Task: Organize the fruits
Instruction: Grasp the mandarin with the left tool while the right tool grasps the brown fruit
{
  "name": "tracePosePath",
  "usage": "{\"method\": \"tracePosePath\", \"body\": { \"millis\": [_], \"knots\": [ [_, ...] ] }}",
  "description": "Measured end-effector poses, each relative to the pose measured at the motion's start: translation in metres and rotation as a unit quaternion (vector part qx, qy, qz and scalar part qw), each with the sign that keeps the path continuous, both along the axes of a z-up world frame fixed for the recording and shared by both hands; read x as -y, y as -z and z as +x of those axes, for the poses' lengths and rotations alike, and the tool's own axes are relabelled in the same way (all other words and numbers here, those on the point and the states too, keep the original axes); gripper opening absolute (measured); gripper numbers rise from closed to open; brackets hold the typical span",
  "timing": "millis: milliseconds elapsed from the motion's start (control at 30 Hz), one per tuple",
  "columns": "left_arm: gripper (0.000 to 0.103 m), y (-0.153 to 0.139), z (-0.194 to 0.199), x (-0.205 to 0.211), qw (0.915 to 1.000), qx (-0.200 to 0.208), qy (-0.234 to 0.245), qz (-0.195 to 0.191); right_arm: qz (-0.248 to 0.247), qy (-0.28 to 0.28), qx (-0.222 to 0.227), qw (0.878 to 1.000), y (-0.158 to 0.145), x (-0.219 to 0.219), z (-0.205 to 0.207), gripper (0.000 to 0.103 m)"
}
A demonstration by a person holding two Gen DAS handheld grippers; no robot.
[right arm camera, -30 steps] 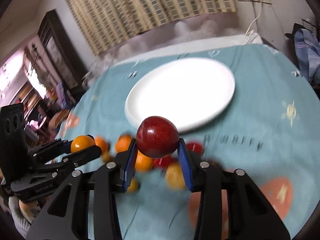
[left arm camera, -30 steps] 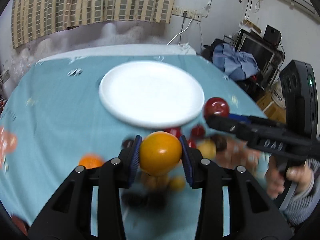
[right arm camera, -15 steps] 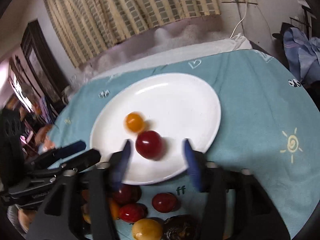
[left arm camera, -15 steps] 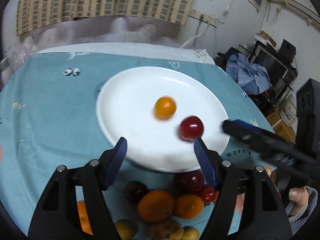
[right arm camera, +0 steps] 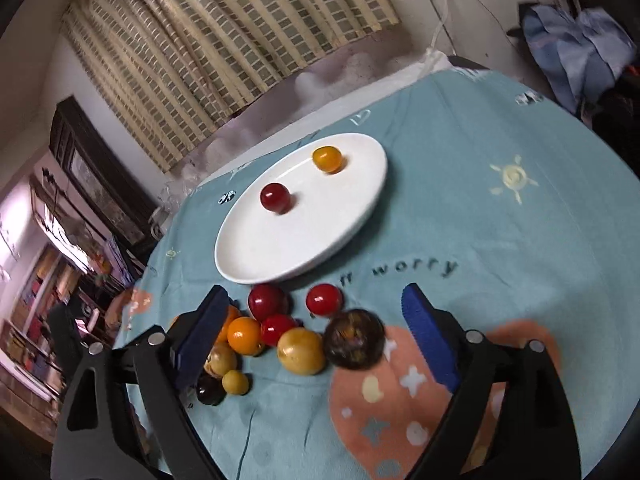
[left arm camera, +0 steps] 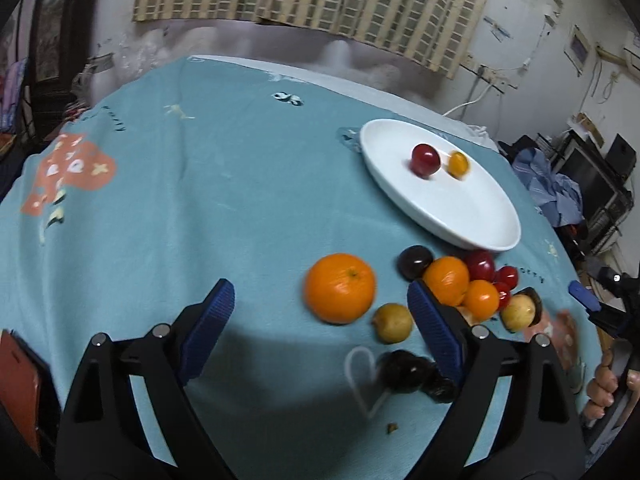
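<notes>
A white plate (left arm camera: 472, 216) (right arm camera: 280, 256) on the teal cloth holds a red plum (left arm camera: 425, 159) (right arm camera: 275, 197) and a small orange fruit (left arm camera: 458, 163) (right arm camera: 327, 159). A heap of fruit lies in front of the plate. It includes a big orange (left arm camera: 340, 288), a yellow fruit (right arm camera: 301, 351) and a dark passion fruit (right arm camera: 353, 344). My left gripper (left arm camera: 320, 316) is open and empty just before the big orange. My right gripper (right arm camera: 316, 332) is open and empty over the heap.
The round table's teal cloth (left arm camera: 200, 184) has orange patches (right arm camera: 400, 396). A red object (left arm camera: 18, 376) sits at the lower left edge. Clothes and electronics (left arm camera: 560, 184) stand beyond the table's right side. The right gripper's blue tip (left arm camera: 584, 296) shows at the far right.
Both grippers let go of their fruit over the plate, opened, and drew back toward the fruit heap. The plum and the small orange fruit now lie on the plate.
</notes>
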State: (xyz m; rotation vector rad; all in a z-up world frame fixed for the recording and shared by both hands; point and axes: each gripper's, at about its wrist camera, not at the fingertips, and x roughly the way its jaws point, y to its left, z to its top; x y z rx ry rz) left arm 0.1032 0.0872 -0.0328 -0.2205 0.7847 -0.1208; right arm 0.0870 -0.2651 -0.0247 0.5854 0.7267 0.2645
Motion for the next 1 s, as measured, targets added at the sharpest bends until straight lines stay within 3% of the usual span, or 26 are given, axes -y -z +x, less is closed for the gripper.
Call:
{"method": "tracePosePath", "body": {
  "millis": [100,233,333,633,900,1000],
  "knots": [
    [0.09,-0.002,-0.001,0.004,0.9998,0.011,0.004,0.017,0.031,0.016,-0.011,0.999,0.006,0.012,0.003,0.088],
    [0.09,0.004,0.004,0.022,0.9966,0.009,0.016,0.08,0.031,0.013,-0.028,0.999,0.012,0.012,0.008,0.088],
    [0.091,0.008,0.009,0.026,0.9947,0.005,0.018,0.101,0.025,0.006,-0.031,0.999,0.012,0.008,0.008,0.088],
    [0.094,0.015,0.022,0.025,0.9928,-0.008,0.016,0.119,0.012,0.003,-0.038,0.999,0.014,0.005,0.01,0.088],
    [0.099,0.021,0.032,0.008,0.9961,-0.034,0.002,0.082,-0.04,-0.034,-0.046,0.998,0.017,-0.011,0.011,0.088],
    [0.099,0.022,0.031,0.009,0.9961,-0.035,0.002,0.081,-0.014,-0.057,-0.071,0.996,0.03,-0.014,0.019,0.076]
  ]
}}
